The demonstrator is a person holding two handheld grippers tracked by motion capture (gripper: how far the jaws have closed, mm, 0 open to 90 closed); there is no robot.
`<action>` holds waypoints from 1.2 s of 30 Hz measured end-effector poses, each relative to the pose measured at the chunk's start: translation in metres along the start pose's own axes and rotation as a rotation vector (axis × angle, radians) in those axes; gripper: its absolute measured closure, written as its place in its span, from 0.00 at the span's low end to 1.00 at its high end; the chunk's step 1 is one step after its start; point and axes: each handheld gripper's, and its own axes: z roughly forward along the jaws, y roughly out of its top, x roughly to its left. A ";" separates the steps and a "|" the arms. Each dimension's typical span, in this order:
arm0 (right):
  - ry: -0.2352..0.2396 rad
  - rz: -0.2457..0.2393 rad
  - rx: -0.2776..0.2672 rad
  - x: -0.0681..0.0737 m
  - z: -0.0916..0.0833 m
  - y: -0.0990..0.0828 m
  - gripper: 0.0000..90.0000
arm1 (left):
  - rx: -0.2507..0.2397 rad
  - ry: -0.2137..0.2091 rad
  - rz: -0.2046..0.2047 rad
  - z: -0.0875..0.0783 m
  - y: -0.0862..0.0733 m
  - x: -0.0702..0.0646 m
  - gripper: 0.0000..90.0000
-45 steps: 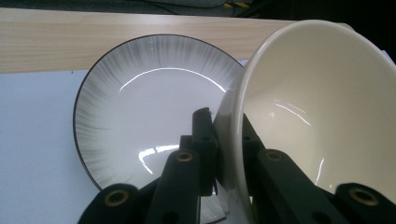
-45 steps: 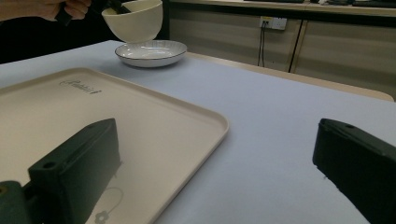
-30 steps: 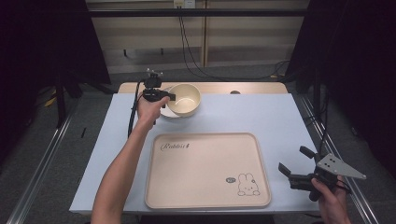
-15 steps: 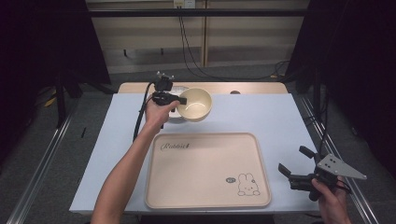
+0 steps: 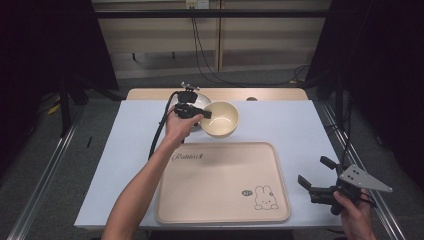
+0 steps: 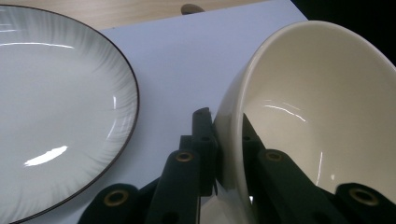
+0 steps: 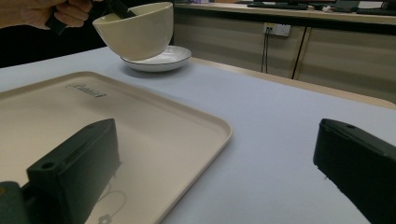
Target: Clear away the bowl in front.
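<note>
While held clear of the bench, tilted, with its opening turned toward the right side: a glossy cream ceramic bowl (image 5: 220, 119), near the far edge of the pale blue bench top (image 5: 300, 135). Clamped on the bowl's near rim, one jaw inside and one outside the wall, as seen in the left gripper view: the black left gripper (image 5: 196, 113), carried in the person's left hand (image 5: 178, 127) with the forearm reaching in from the bottom of the high view and a black cable trailing down from it. Just behind and below the bowl, flat on the bench: a white ribbed plate with a thin dark rim (image 6: 56, 107), partly hidden under the hand in the high view. From the right gripper view, bowl (image 7: 135, 30) lifted above that plate (image 7: 161, 60), not touching it.

Nearer the person, lying flat and bare: a large rectangular beige plastic tray (image 5: 220, 182) with script lettering at its far left corner and a small rabbit drawing at its near right corner. Well apart from the bowl, beyond the tray's right edge near the bench's near right corner: the black right gripper (image 5: 316, 175) with a grey three-cornered plate on top, held in the right hand (image 5: 350, 210), jaws spread wide apart and gripping nothing.
</note>
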 end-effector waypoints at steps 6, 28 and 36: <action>0.002 -0.009 -0.001 0.000 0.001 0.000 0.00 | 0.001 -0.014 -0.002 0.008 -0.002 -0.010 0.93; 0.012 -0.008 -0.002 0.000 0.002 -0.001 0.00 | 0.066 -0.066 0.059 0.040 0.000 -0.052 0.93; 0.011 -0.006 -0.001 0.000 0.001 0.000 0.00 | 0.079 -0.092 0.075 0.054 0.002 -0.067 0.93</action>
